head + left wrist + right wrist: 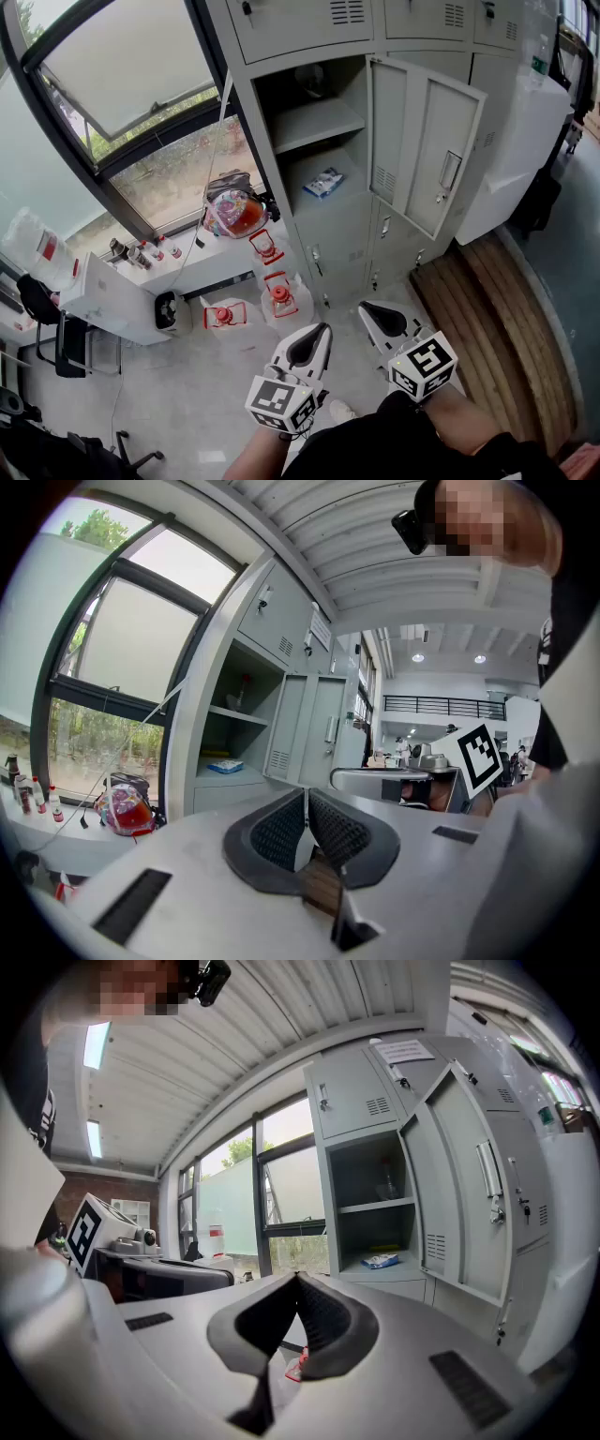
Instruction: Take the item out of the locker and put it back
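Observation:
The grey locker (281, 103) stands with its door (427, 155) swung open to the right. A small blue-and-white packet (323, 182) lies on the floor of the open compartment, below an inner shelf (314, 122). The same packet (225, 766) (382, 1261) shows in both gripper views, far ahead. My left gripper (309, 344) (307, 803) and right gripper (382, 319) (298, 1288) hang low near the person's body, well short of the locker. Both are shut with nothing between the pads.
Red-framed water jugs (279, 293) stand on the floor left of the locker. A bag with a red and white ball (236, 214) sits on the window sill. A wooden platform (497, 309) lies at the right. A white cabinet (112, 300) stands at the left.

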`<control>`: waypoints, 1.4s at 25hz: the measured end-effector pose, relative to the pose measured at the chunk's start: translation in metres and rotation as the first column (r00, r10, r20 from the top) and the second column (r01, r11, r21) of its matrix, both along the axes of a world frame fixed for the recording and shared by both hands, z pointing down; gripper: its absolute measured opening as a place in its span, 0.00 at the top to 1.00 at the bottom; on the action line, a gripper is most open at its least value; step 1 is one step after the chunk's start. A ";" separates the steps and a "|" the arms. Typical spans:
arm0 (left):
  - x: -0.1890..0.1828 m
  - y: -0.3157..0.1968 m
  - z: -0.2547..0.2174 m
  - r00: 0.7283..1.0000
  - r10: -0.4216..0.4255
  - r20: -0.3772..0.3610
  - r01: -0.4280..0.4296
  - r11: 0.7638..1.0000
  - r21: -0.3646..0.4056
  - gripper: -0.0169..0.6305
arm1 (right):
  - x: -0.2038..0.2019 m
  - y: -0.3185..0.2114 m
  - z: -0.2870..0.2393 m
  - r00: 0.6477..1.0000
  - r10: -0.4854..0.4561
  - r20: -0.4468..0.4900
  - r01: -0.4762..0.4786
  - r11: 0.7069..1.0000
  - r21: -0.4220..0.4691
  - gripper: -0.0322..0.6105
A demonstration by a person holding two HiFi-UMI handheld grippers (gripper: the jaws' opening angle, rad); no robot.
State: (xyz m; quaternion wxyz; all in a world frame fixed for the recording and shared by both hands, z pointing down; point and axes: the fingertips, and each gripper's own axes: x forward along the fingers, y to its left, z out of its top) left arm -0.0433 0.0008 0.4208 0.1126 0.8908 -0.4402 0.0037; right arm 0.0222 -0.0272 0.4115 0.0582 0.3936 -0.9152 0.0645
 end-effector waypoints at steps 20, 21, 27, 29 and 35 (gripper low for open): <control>-0.010 0.002 -0.005 1.000 0.017 0.003 -0.017 0.999 0.027 0.93 | -0.020 -0.002 -0.010 0.999 -0.028 -0.018 0.030 0.997 0.071 0.87; -0.011 0.002 -0.006 1.000 0.021 0.004 -0.021 0.999 0.030 0.93 | -0.021 -0.004 -0.012 0.999 -0.025 -0.021 0.026 0.997 0.078 0.87; -0.016 0.003 -0.011 0.999 0.033 0.008 -0.033 0.998 0.044 0.93 | -0.026 -0.018 -0.024 1.000 0.002 -0.024 0.001 0.994 0.106 0.87; -0.017 0.001 -0.011 1.000 0.030 0.005 -0.030 0.998 0.046 0.93 | -0.027 -0.024 -0.028 1.000 0.006 -0.026 -0.003 0.993 0.117 0.87; -0.016 -0.008 -0.011 1.000 0.020 0.002 -0.020 0.999 0.046 0.93 | -0.026 -0.048 -0.037 0.999 0.011 -0.030 -0.007 0.990 0.142 0.87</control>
